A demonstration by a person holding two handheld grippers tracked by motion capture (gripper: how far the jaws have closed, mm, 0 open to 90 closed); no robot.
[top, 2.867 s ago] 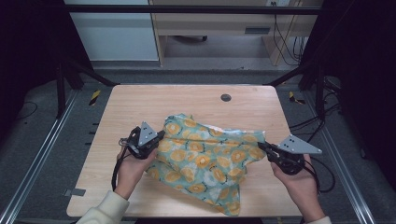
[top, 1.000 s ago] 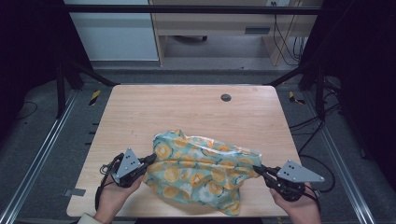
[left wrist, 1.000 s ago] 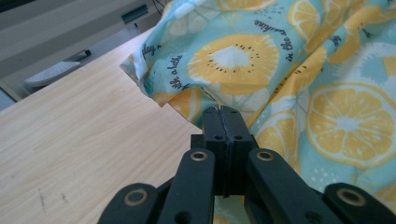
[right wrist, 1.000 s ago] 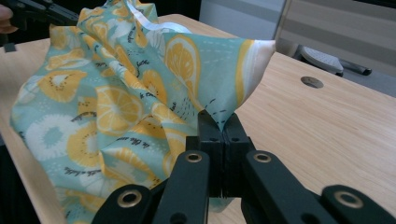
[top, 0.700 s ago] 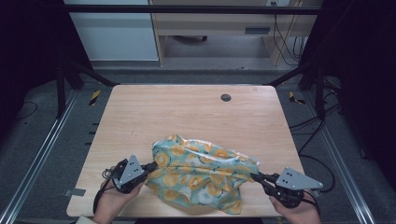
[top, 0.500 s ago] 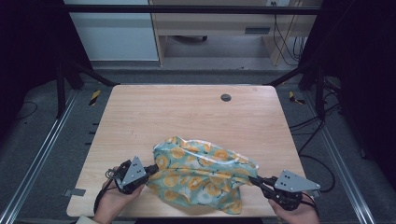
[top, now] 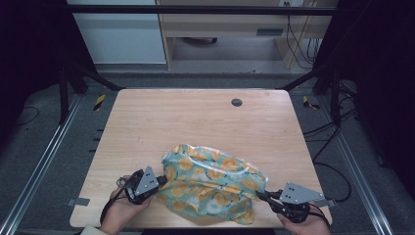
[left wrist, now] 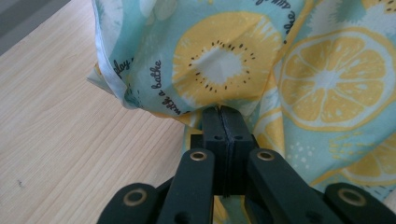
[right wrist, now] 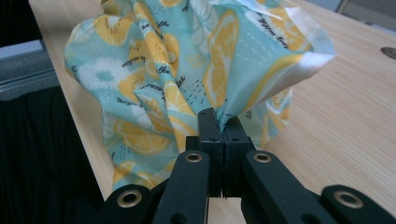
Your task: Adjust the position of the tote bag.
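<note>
Both tongs, the left tongs and the right tongs, clench opposite ends of the lemon-print cloth, which has been dragged back from mid-tabletop to its near edge, probably for spreading or folding

– What's on my table besides the work?

– A round dark grommet at about one o'clock, near the far edge. I see it again at three o'clock in my right gripper view.

– And off the table?

– Yellow-black tape on the floor at ten o'clock, another bit at two. A pale cabinet stands at eleven, a wooden shelf at twelve, with cables beside it.
</note>
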